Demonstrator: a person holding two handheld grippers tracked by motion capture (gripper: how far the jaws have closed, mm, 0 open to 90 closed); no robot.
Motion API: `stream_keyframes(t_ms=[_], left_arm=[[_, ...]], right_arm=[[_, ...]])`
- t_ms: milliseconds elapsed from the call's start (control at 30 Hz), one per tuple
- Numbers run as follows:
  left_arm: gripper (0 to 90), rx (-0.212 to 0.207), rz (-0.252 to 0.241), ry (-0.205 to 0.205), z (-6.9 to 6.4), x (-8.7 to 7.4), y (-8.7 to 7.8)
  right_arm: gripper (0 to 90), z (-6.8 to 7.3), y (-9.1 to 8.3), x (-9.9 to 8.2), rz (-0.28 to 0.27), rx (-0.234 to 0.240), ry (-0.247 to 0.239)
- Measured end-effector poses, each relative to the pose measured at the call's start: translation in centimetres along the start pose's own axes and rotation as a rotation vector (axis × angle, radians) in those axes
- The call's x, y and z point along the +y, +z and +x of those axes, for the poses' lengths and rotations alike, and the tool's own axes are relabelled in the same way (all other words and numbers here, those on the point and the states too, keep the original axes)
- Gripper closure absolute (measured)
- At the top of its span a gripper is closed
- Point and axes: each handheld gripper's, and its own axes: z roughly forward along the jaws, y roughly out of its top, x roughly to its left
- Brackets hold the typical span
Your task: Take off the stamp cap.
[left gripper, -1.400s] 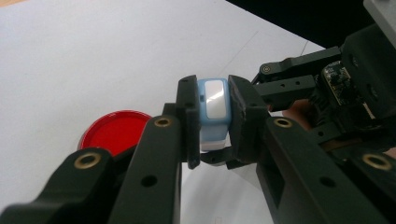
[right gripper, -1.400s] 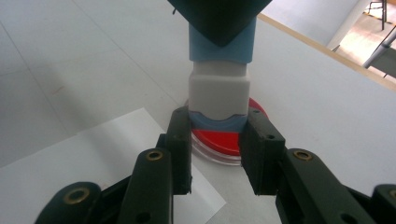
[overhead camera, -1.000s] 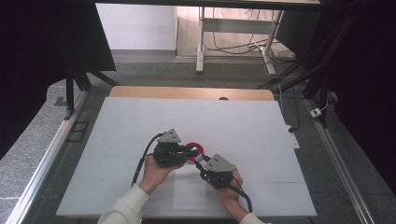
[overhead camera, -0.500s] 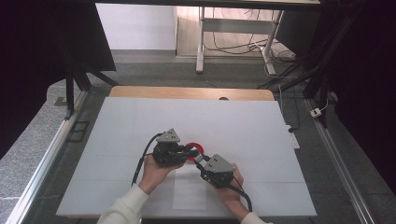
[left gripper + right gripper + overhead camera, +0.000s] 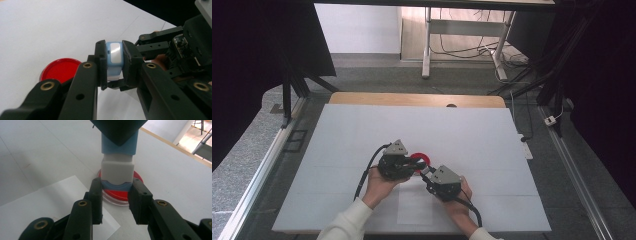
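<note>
While both grippers meet over the middle of the white table top, one small block-shaped piece, pale blue plastic with a white section and a glossy white face, is pinched between them from two ends. In the left gripper view, the left gripper has its black jaws closed narrow on the blue end, pads pressing either flank. In the right gripper view, the right gripper clamps the opposite blue end, below the white section, jaws equally narrow. The piece's long axis runs from one gripper to the other, so each tool looks straight down that axis at its partner. It is held above the table, directly over or just beside a round red shallow dish with a clear rim; I cannot tell whether it touches the dish. A white paper sheet lies flat on the near side, its corner reaching the dish's rim. Judgement: any pull-apart or push-together must travel along that shared axis; off-axis force would likely twist the piece in the pads. Neither hand is nearer; both already hold it.
</note>
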Motion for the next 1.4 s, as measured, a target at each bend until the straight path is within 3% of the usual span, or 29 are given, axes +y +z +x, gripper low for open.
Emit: stream_keyframes(t_ms=[767, 867, 1067, 1400], left_arm=[[75.6, 0.019, 0.008, 0.004, -0.31, -0.19, 0.53], [75.7, 0.026, 0.004, 0.017, -0.38, -0.21, 0.55], [75.6, 0.006, -0.021, -0.012, -0.05, -0.22, 0.17], [75.5, -0.002, -0.021, -0.023, 0.09, -0.22, 0.07]], right_arm=[[64.7, -0.10, 0.27, -0.20, 0.010, 0.015, 0.053], [65.1, -0.04, 0.28, -0.23, 0.015, 0.007, 0.044], [65.8, 0.25, -0.01, -0.23, -0.009, -0.024, 0.025], [66.0, 0.15, -0.08, -0.11, 0.000, -0.012, -0.002]])
